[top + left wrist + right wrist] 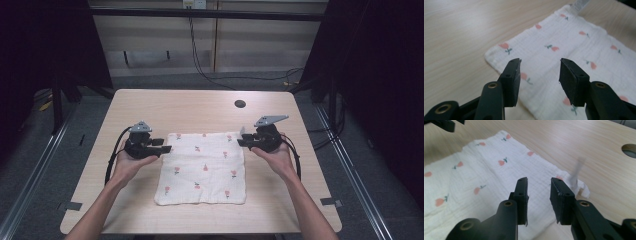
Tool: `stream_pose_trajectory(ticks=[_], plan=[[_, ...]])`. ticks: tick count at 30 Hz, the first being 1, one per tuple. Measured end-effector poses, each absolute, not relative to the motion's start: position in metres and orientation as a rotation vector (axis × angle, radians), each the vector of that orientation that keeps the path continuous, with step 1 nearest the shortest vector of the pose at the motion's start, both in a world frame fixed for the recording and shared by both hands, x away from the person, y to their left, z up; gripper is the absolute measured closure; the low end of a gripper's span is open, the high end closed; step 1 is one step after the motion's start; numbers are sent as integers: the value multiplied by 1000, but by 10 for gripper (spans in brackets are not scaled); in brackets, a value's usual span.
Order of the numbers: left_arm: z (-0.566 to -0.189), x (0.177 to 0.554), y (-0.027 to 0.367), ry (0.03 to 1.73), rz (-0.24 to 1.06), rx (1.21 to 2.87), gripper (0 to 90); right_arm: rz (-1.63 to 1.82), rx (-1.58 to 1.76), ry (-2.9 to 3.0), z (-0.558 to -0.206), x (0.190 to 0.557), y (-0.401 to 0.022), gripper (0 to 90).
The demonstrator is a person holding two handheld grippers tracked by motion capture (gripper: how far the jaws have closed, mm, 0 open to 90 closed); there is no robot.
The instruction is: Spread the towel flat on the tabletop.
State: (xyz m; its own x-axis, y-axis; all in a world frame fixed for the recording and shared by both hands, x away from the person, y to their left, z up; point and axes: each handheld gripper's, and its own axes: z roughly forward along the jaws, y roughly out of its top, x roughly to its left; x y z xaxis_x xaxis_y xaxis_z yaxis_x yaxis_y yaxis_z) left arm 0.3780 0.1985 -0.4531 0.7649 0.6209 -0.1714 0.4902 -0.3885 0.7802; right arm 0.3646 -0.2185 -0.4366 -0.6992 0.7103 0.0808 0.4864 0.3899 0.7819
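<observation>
Left tool (165, 148) at left-centre of the high view, jaws spread, nothing pinched; in the left gripper view the pads hang just over the cloth's near corner, gap between them showing bare fabric. Right tool (242, 142) at right-centre of the high view, jaws also apart but narrower, nothing between the pads; the right gripper view puts them just over the cloth edge, beside the crumpled corner with the white label tag (576, 175), which is blurred. Both tools point inward at each other across the far edge of the cloth; whether the tips touch the fabric I can't tell. Cloth (205, 167): white, small pink flower print, lying flat and spread out in the middle of the tabletop (190, 107), far corners at the two tools, near edge toward the bottom of the frame. Left hand (131, 160) and right hand (276, 154) wrap the tool bodies, forearms coming in from the bottom corners. Round cable hole (240, 104) in the tabletop, upper right of the cloth, well apart from it.
</observation>
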Motion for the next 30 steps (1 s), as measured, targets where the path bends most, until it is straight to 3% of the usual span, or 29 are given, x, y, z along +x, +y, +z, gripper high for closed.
stream_pose_trajectory(ticks=[11,17,30], plan=[[-459,330,208,729,126,2108,590,1249,997,2480,-440,316,-219,622],[-475,314,198,663,-6,2166,610,1232,940,2605,-460,289,-203,658],[-494,315,190,652,92,2288,566,1080,888,2673,-496,284,-187,601]])
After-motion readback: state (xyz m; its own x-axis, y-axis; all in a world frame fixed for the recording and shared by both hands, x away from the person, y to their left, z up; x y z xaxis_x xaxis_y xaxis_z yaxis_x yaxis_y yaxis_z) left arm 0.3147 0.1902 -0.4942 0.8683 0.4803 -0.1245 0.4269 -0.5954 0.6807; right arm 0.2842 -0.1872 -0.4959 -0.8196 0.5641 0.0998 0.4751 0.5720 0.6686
